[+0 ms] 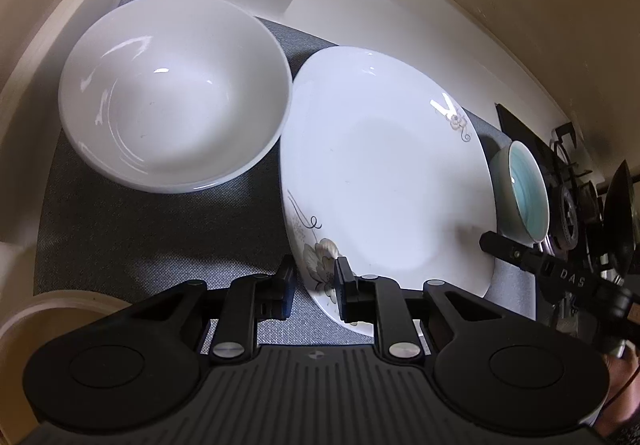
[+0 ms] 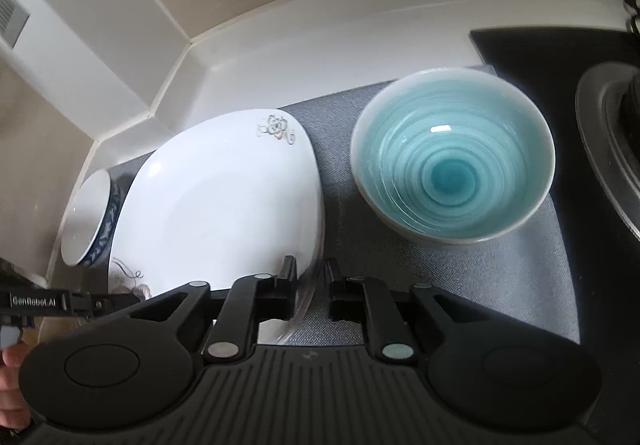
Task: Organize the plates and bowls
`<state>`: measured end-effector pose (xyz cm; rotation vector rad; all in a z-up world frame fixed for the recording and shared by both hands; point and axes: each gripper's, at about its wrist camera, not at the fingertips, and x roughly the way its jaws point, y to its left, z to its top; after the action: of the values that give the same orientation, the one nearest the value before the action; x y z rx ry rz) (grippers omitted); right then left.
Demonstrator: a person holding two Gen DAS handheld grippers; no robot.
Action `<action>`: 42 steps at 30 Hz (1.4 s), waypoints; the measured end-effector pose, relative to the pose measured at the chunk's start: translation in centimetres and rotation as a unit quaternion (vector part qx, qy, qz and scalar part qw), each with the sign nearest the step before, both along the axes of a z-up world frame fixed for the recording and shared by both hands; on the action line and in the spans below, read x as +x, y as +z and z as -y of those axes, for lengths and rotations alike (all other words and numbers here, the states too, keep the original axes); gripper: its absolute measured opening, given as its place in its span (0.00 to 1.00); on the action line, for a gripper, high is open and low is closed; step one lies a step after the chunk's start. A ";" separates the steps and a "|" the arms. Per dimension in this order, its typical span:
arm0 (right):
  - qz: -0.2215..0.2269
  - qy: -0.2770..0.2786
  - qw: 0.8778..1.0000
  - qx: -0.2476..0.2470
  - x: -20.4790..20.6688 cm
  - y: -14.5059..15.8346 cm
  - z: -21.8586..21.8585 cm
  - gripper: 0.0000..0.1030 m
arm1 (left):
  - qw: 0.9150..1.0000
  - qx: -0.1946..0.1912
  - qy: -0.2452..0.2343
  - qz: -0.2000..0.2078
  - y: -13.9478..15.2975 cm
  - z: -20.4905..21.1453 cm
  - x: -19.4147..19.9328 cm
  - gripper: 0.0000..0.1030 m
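A white square plate with a flower print (image 1: 384, 173) lies on a grey mat (image 1: 132, 237). My left gripper (image 1: 314, 285) straddles the plate's near-left rim and looks shut on it. My right gripper (image 2: 310, 285) straddles the same plate (image 2: 216, 201) at its near-right rim and looks shut on it. A large white bowl (image 1: 172, 93) stands left of the plate; it shows with a blue patterned outside in the right wrist view (image 2: 86, 217). A teal-glazed bowl (image 2: 452, 161) stands right of the plate, also in the left wrist view (image 1: 524, 193).
The mat lies on a white counter (image 2: 304, 53) in a wall corner. A black stove top (image 2: 600, 149) with a burner borders the mat on the right. A beige round rim (image 1: 44, 309) shows at the near left.
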<state>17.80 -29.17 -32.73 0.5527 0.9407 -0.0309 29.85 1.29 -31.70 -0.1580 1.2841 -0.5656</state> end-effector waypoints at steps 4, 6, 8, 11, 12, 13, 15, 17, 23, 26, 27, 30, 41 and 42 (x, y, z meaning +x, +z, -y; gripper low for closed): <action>-0.002 0.003 1.000 0.000 -0.3 0.2 -0.2 0.17 | 1.000 0.007 -0.002 0.006 0.4 0.1 -0.4 0.20; 0.000 0.002 1.000 -0.005 -0.8 0.5 -0.4 0.17 | 1.000 0.011 -0.001 0.013 0.8 0.1 -0.6 0.21; 0.002 0.000 1.000 -0.006 -1.4 0.8 -0.6 0.21 | 1.000 0.014 -0.002 0.016 1.1 0.4 -0.7 0.27; 0.002 -0.002 1.000 -0.016 -2.7 1.4 -0.9 0.29 | 1.000 0.020 -0.001 0.022 1.6 0.4 -1.0 0.40; 0.002 -0.002 1.000 -0.022 -3.3 1.7 -1.1 0.31 | 0.999 0.021 -0.004 0.026 1.8 0.4 -1.2 0.40; 0.002 -0.002 1.000 -0.026 -4.0 1.9 -1.4 0.35 | 0.999 0.024 -0.005 0.030 2.0 0.4 -1.3 0.41; 0.000 0.005 1.000 -0.029 -5.3 2.3 -2.2 0.38 | 0.999 0.029 -0.006 0.034 2.3 0.4 -1.6 0.44; -0.005 0.022 0.999 -0.035 -6.3 2.3 -3.3 0.40 | 0.999 0.030 -0.009 0.035 2.5 0.3 -2.0 0.45; -0.027 0.083 0.996 -0.026 -7.5 1.1 -7.5 0.40 | 0.998 0.034 -0.014 0.041 3.1 0.3 -3.4 0.60; -0.033 0.115 0.993 -0.020 -7.2 0.4 -9.5 0.40 | 0.998 0.036 -0.021 0.043 3.4 0.5 -4.0 0.62; -0.034 0.126 0.991 -0.021 -7.2 0.3 -10.1 0.40 | 0.998 0.037 -0.022 0.044 3.5 0.5 -4.2 0.63; -0.039 0.152 0.987 -0.039 -7.0 0.1 -11.5 0.40 | 0.998 0.037 -0.026 0.044 3.6 0.6 -4.7 0.67; -0.053 0.150 0.986 -0.055 -8.3 -0.6 -10.2 0.20 | 0.998 0.053 -0.034 0.022 2.2 1.0 -5.6 0.68; -0.053 0.142 0.987 -0.057 -8.6 -0.5 -9.7 0.18 | 0.998 0.055 -0.037 0.020 2.1 1.1 -5.7 0.68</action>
<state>9.17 -19.51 -33.26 0.3102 1.1079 0.1431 24.11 0.22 -29.64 -0.0072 1.2832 -0.5573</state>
